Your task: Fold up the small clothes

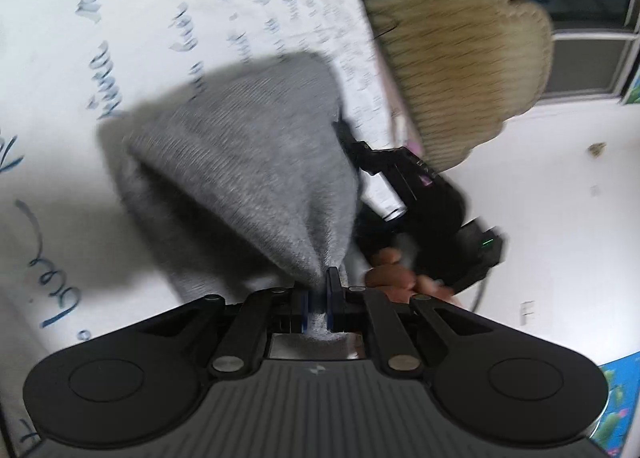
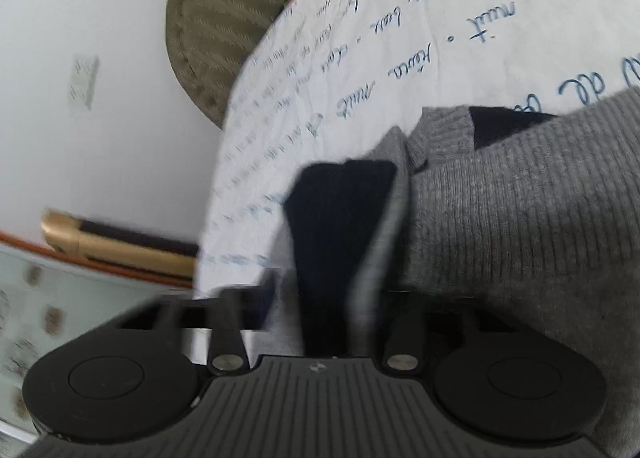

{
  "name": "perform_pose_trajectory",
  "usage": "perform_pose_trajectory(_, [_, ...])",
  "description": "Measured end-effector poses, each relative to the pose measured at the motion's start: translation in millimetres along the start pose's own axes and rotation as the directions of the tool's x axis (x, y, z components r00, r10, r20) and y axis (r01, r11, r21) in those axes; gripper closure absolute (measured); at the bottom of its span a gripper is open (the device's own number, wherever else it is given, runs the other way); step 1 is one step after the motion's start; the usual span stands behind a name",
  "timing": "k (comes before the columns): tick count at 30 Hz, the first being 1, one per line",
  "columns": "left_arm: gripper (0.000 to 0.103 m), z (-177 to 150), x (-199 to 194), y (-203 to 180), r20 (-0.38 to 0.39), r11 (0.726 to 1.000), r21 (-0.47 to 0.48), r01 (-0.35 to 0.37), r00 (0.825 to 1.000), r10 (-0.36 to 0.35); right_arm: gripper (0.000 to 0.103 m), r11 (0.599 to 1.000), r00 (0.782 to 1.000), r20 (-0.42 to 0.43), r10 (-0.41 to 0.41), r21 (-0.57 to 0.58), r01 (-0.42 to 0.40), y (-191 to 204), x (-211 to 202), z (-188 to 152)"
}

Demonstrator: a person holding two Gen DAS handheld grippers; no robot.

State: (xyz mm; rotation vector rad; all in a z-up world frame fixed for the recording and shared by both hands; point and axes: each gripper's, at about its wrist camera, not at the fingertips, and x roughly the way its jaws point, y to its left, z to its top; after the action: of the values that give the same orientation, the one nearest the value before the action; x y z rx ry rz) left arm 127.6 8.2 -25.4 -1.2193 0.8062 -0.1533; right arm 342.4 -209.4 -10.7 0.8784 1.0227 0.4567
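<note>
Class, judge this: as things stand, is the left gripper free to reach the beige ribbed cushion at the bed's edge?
Probably not yet: the left gripper is shut on the grey knitted garment, which hangs between it and the beige ribbed cushion.

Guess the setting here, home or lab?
Probably a home bedroom: a bed sheet printed with handwriting, a ribbed beige cushion at its edge, and a white wall behind. Grey garment lies on the sheet.
</note>
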Motion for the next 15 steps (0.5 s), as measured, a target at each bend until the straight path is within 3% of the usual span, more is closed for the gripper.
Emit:
perform_pose_trajectory(4, [0.096, -17.3, 3.7, -6.4, -0.039, 0.999, 0.033, 0.016, 0.999, -0.015, 0.084, 0.991, 0.999, 0.030, -0.044, -0.124, 0.048, 9.2, -22.3, -5.3])
perform_pose_trajectory(9, [0.096, -56.3, 12.7, -27.7, -0.130, 0.988, 0.130, 0.081, 0.989, -0.064, 0.084, 0.962, 0.992, 0.126, -0.031, -0.264, 0.064, 23.8, -101.3, -3.5])
perform_pose_trajectory(13, [0.096, -80.5, 37.8, -16.2, -0.164, 0.979, 0.204, -0.020, 0.985, 0.054, 0.085, 0.961, 0.974, 0.151, -0.167, -0.195, 0.195, -24.2, -123.2, -2.8])
perform_pose_trajectory(15, [0.097, -84.8, 42.9, -10.5, -0.154, 0.970, 0.237, -0.055, 0.984, 0.093, 0.085, 0.966, 0.969, 0.176, -0.175, -0.162, 0.204, -47.1, -128.0, -9.3])
